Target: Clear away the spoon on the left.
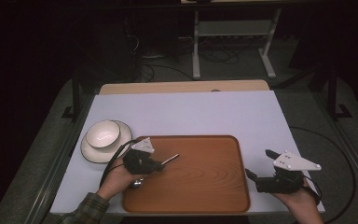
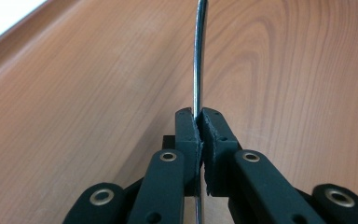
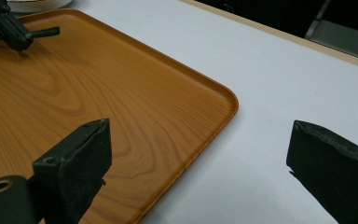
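Note:
A metal spoon [image 1: 170, 159] is held by its handle a little above the left part of a wooden tray [image 1: 209, 186]. My left gripper [image 1: 161, 163] is shut on it. The rounded bowl end [image 1: 136, 184] shows below the person's left hand. In the left gripper view the thin handle [image 2: 198, 56] runs up from between the closed jaws of my left gripper [image 2: 199, 116]. My right gripper [image 1: 258, 162] is open with nothing in it, over the white table just right of the tray. The right gripper view shows my right gripper [image 3: 200, 149] at the tray's corner [image 3: 223, 100].
A white bowl [image 1: 102, 133] stands on a white plate [image 1: 93, 151] left of the tray. The white tabletop [image 1: 191, 112] stretches behind the tray to a wooden strip [image 1: 182, 87]. Cables trail off both grippers. The other gripper [image 3: 4, 23] shows at the top left of the right gripper view.

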